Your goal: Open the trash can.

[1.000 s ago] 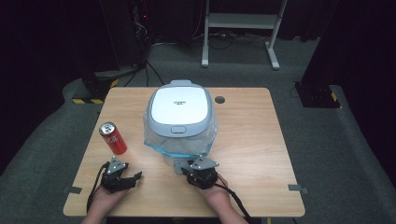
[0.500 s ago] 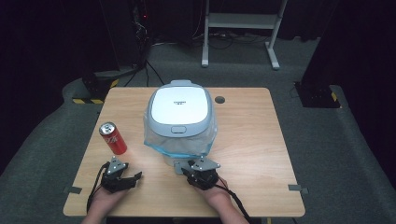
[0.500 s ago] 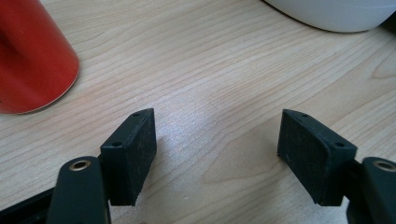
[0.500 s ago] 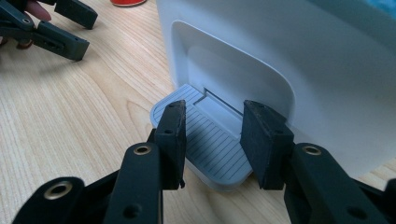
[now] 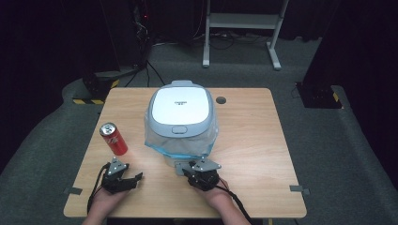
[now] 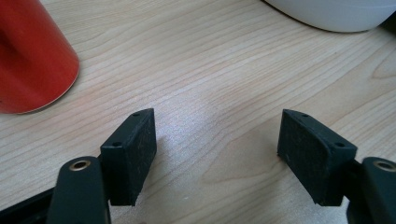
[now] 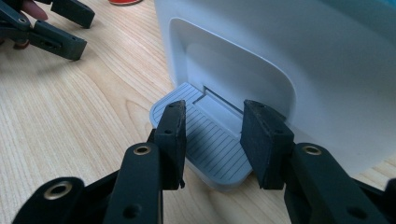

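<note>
Pressing: right gripper (image 7: 211,140) is hanging open over the bin's grey pedal (image 7: 205,140).
Slipping: jaws could be sliding off its ridges.
Bumping: left gripper (image 6: 217,149), open and empty, is sitting near the red can (image 6: 32,56).

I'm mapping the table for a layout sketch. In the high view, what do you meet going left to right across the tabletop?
Red can → left gripper → white pedal bin → grommet hole. The right gripper overlaps the bin's span, so I leave it out of the order.
</note>
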A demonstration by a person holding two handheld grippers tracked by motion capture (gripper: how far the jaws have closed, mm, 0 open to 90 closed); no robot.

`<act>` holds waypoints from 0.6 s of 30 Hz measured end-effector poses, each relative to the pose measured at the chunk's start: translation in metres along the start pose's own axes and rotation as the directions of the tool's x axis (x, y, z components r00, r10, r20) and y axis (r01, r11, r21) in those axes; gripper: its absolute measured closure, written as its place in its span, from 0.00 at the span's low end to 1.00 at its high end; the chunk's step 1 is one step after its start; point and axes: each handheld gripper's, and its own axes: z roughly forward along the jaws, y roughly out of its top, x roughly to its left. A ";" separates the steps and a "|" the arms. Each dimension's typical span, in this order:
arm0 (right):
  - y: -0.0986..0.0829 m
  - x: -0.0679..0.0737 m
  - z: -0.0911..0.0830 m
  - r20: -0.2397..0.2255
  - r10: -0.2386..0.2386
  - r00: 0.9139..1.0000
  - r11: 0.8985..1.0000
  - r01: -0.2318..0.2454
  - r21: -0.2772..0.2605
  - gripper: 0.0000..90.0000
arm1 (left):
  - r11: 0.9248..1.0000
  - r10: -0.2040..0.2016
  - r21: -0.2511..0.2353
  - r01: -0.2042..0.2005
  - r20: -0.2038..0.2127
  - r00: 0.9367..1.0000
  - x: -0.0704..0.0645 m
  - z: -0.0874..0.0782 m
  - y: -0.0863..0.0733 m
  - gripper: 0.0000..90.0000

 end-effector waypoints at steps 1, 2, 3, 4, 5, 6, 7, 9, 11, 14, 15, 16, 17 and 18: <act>0.000 0.000 0.000 0.001 -0.001 1.000 1.000 0.001 0.001 0.67 | 1.000 0.000 0.002 0.000 0.001 1.000 0.000 0.000 0.000 0.31; 0.000 0.000 0.000 0.001 -0.003 1.000 1.000 0.003 0.002 0.67 | 1.000 0.000 0.002 0.000 0.001 1.000 0.000 0.000 0.000 0.31; 0.000 0.000 0.001 0.002 -0.008 1.000 1.000 0.008 0.002 0.67 | 1.000 0.000 0.002 0.000 0.000 1.000 0.000 0.000 0.000 0.31; 0.000 0.000 0.001 0.003 -0.005 1.000 1.000 0.005 0.005 0.67 | 1.000 0.000 0.002 0.000 0.000 1.000 0.000 0.000 0.000 0.31; 0.000 0.000 0.001 0.003 -0.006 1.000 1.000 0.006 0.008 0.67 | 1.000 -0.001 0.001 0.001 0.000 1.000 0.000 0.000 0.000 0.31; 0.000 0.000 0.001 0.003 -0.004 1.000 1.000 0.004 0.012 0.67 | 1.000 0.000 0.002 0.000 0.000 1.000 0.000 0.000 0.000 0.31; 0.000 0.001 0.001 0.005 -0.005 1.000 1.000 0.005 0.016 0.67 | 1.000 0.000 0.002 0.000 -0.001 1.000 0.000 0.000 0.000 0.31; 0.000 0.001 0.002 0.008 -0.008 1.000 1.000 0.008 0.025 0.67 | 1.000 0.000 0.002 0.000 -0.001 1.000 0.000 0.000 0.000 0.31; 0.001 0.002 0.003 0.012 -0.015 1.000 0.999 0.014 0.035 0.67 | 1.000 0.000 0.004 0.000 0.000 1.000 0.000 0.000 0.000 0.31; 0.001 0.002 0.005 0.017 -0.021 1.000 0.998 0.020 0.059 0.67 | 1.000 0.000 0.003 0.000 -0.001 1.000 0.000 0.000 0.000 0.31; 0.002 0.003 0.005 0.022 -0.027 0.999 0.997 0.026 0.071 0.67 | 1.000 0.000 0.003 0.000 -0.001 1.000 0.000 0.000 0.000 0.31; 0.002 0.004 0.006 0.026 -0.032 0.999 0.996 0.030 0.084 0.67 | 1.000 -0.001 0.003 0.001 0.000 1.000 -0.001 0.000 0.000 0.31; 0.002 0.005 0.007 0.031 -0.039 0.999 0.995 0.036 0.092 0.67 | 1.000 -0.001 0.002 0.001 0.000 1.000 0.000 0.000 0.000 0.31; 0.003 0.005 0.008 0.030 -0.038 0.999 0.995 0.035 0.097 0.67 | 1.000 0.000 0.002 0.000 -0.001 1.000 0.000 0.000 0.000 0.31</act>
